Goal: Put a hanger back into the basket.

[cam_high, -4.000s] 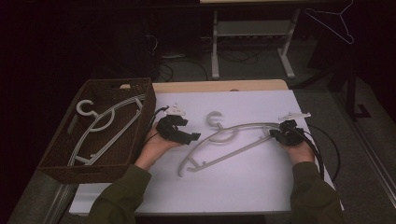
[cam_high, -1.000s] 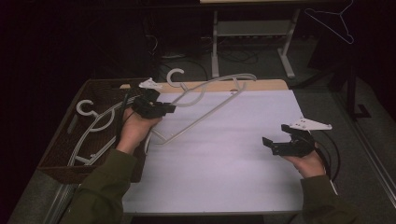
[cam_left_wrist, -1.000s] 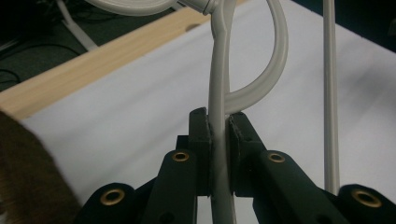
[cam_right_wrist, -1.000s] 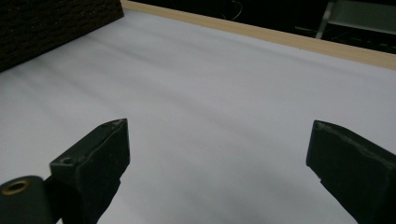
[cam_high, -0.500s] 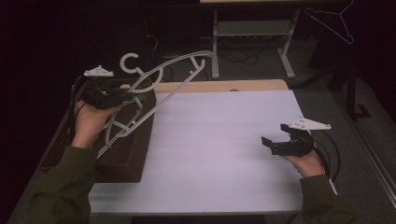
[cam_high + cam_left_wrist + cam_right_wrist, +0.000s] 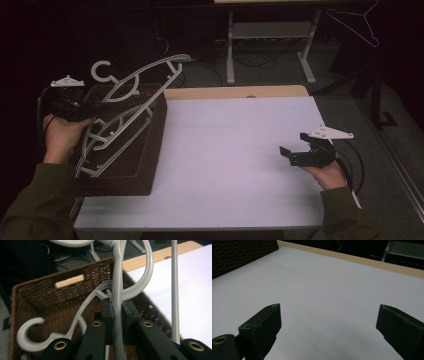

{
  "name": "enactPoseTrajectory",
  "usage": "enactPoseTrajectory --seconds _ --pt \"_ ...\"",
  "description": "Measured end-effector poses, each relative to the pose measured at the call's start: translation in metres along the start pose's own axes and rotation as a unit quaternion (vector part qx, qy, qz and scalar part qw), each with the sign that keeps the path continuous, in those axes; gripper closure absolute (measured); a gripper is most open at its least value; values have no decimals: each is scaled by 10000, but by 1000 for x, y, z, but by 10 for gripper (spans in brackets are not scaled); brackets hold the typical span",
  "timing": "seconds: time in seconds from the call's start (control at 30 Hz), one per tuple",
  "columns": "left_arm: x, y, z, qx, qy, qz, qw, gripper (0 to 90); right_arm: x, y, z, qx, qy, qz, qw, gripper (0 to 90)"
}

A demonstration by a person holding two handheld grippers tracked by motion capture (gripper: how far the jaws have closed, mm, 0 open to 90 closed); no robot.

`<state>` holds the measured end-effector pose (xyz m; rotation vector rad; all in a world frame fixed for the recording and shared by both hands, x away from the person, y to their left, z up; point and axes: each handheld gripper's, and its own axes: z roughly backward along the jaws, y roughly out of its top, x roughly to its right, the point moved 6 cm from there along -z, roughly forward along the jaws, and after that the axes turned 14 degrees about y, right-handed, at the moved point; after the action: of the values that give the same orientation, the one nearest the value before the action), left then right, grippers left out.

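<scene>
A white plastic hanger [image 6: 150, 72] hangs tilted in the air over a brown wicker basket [image 6: 150, 150] at the table's left. My left gripper [image 6: 102, 106] is shut on one of its arms. In the left gripper view the pads [image 6: 108, 312] squeeze the held hanger's pale bar [image 6: 117, 287], with the basket [image 6: 37, 292] below. A second white hanger [image 6: 107, 145] lies inside the basket, its hook [image 6: 27, 337] near the bottom of that view. My right gripper [image 6: 289, 156] stands open and empty [image 6: 329, 315] over the white table top [image 6: 324, 277] at the right.
The white table surface [image 6: 235, 150] stretches between the basket and my right hand, with a wooden strip [image 6: 235, 92] along its far edge. A metal stand [image 6: 270, 35] and cables sit on the floor behind. A wire hanger [image 6: 357, 22] hangs at the far right.
My left hand has carried the hanger further left and slightly up, from the table's left edge to over the basket. The right hand has kept still.
</scene>
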<state>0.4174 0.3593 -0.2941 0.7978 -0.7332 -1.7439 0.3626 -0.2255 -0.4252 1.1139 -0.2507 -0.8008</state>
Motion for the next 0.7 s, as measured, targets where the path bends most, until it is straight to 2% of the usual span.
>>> enactPoseTrajectory --seconds 0.37,0.7 --pt "-34 -26 -3 -244 310 55 9992 815 0 0 0 -12 -16 11 10000 53" --pt "-60 -47 -8 -480 549 110 9973 814 1 0 0 -4 -32 -9 10000 53"
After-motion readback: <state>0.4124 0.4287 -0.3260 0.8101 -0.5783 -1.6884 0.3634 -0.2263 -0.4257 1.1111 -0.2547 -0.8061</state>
